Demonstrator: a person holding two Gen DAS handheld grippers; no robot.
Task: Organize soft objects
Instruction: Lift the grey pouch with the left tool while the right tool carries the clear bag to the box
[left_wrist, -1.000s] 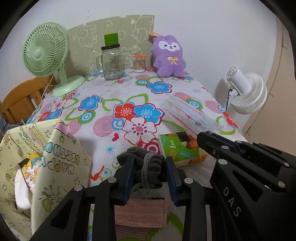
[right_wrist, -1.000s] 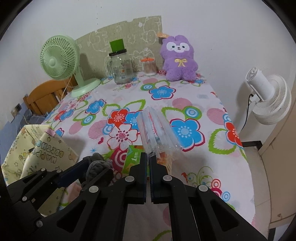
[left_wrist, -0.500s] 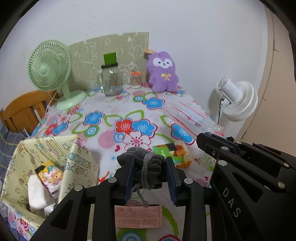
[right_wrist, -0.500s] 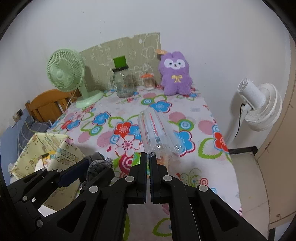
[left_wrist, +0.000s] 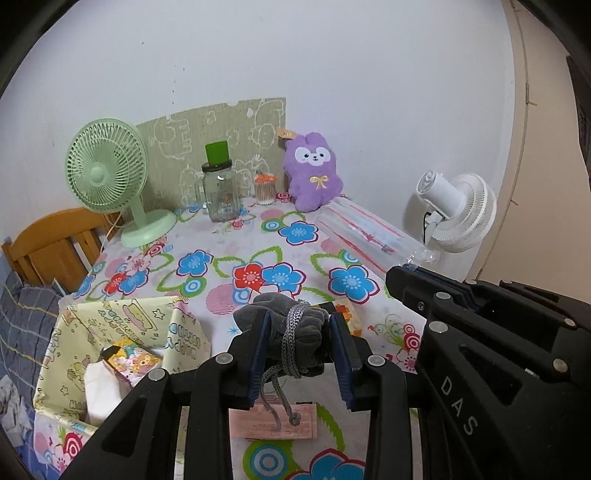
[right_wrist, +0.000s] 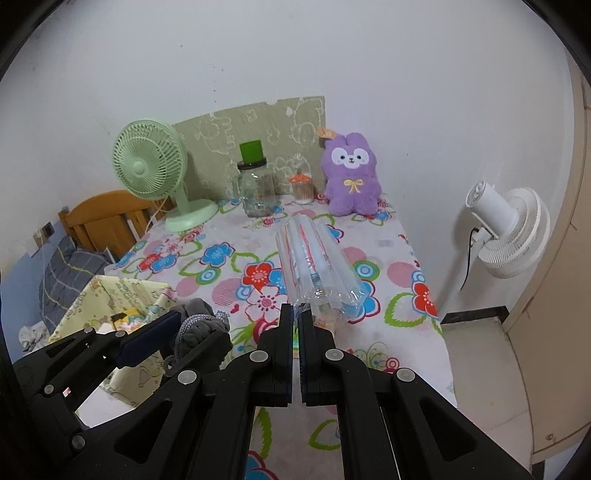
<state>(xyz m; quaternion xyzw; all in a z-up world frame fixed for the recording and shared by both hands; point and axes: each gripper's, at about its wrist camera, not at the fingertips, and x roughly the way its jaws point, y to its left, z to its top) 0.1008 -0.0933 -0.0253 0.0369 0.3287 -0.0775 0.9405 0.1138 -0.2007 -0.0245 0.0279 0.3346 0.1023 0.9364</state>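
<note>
My left gripper (left_wrist: 297, 332) is shut on a grey fabric pouch (left_wrist: 288, 332) with a braided drawstring and a pink tag, held above the table's near edge. It also shows in the right wrist view (right_wrist: 199, 328). My right gripper (right_wrist: 296, 314) is shut on the end of a clear plastic pack (right_wrist: 317, 258) with red-striped contents, held in the air; it shows in the left wrist view (left_wrist: 365, 230) too. A yellow patterned gift bag (left_wrist: 122, 350) stands open at the lower left with items inside. A purple plush bunny (left_wrist: 312, 177) sits at the table's far edge.
A floral tablecloth (left_wrist: 229, 251) covers the table. At the back stand a green fan (left_wrist: 107, 173), a glass jar with a green lid (left_wrist: 221, 192) and a cotton swab tub (left_wrist: 265, 188). A white fan (left_wrist: 458, 210) is right of the table. A wooden chair (left_wrist: 48, 243) is at the left.
Both grippers have pulled back and risen with their loads, so more of the table and the gift bag's inside shows. The green and orange box on the table is now mostly hidden behind the pouch.
</note>
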